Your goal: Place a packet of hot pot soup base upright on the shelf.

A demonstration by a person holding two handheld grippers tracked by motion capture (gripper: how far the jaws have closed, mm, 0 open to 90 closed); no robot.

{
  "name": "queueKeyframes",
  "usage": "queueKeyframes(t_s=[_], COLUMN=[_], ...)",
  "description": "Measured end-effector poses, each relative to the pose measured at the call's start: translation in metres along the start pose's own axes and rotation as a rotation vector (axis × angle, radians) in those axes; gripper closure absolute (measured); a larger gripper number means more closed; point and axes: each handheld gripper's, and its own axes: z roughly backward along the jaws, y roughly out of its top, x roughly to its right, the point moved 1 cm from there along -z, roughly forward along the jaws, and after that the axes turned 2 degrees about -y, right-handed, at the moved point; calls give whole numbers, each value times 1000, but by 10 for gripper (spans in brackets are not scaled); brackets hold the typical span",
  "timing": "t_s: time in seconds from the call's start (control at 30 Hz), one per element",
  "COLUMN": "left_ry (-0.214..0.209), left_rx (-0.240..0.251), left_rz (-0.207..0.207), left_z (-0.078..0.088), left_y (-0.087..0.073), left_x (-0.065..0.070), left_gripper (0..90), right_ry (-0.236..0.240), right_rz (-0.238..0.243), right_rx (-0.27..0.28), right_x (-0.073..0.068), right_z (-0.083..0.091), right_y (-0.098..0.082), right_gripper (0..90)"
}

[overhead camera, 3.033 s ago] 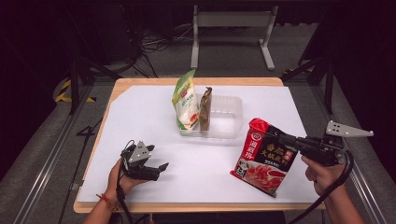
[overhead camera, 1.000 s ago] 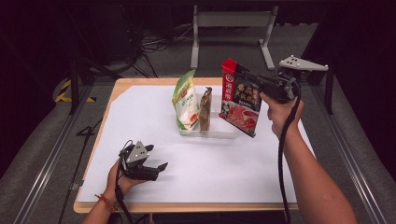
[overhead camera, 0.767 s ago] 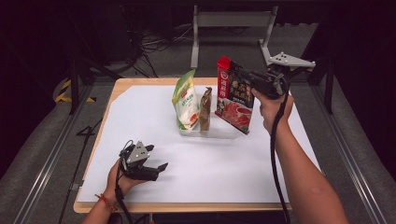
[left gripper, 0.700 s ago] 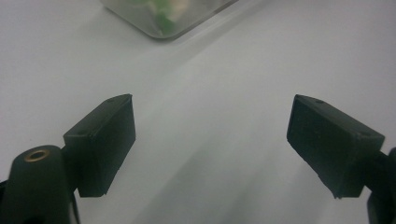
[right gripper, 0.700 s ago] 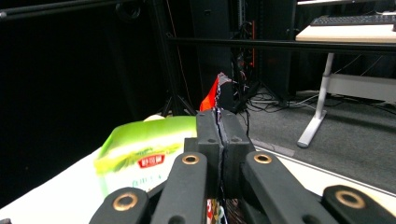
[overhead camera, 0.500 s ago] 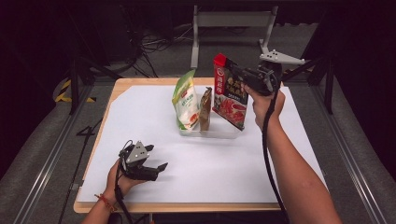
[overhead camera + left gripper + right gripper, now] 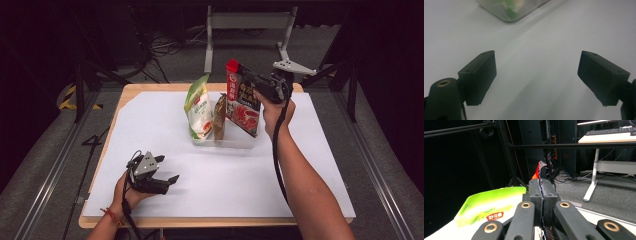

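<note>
A red snack packet point(image 7: 242, 102) hangs upright with its lower end in the right part of a clear plastic tray point(image 7: 239, 143). My right gripper point(image 7: 247, 80) is shut on the packet's upper edge. In the right gripper view the jaws are pressed together on that thin edge point(image 7: 541, 185), and the red top corner point(image 7: 538, 171) sticks up past them. A green packet point(image 7: 198, 107) and a slim brown packet point(image 7: 220, 117) stand in the tray to its left. My left gripper point(image 7: 168, 170) rests on the white sheet near the front left, open, nothing between its pads point(image 7: 480, 75).
The white sheet point(image 7: 320, 150) covers the wooden table point(image 7: 125, 90). A metal frame point(image 7: 250, 30) and cables lie on the floor behind the table. The tray's corner point(image 7: 510, 15) shows ahead of my left gripper. The green packet point(image 7: 489, 207) lies just left of the right jaws.
My right gripper lifted the red packet from the table's front right, carried it left over the tray and lowered it beside the brown packet. The left gripper stayed still.
</note>
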Motion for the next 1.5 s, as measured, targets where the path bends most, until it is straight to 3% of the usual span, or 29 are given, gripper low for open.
queueKeyframes(t_s=[0.4, 0.73, 1.1, 1.5], left_ry=[-1, 0, 7, 6], left_rx=[-3, -6, 2, -15], left_rz=[-4, -1, -3, -6], left_z=[-1, -2, 0, -3], left_y=[0, 0, 1, 1], left_x=[0, 0, 0, 1], left_gripper=[162, 161, 161, 161], right_ry=[21, 25, 19, 8], right_rz=[0, 31, 30, 72], right_rx=[-2, -27, -31, -74], right_x=[5, 4, 9, 12], right_z=[-2, -1, 9, 18], right_y=[-25, -39, -45, -48], right_gripper=[885, 881, 875, 854])
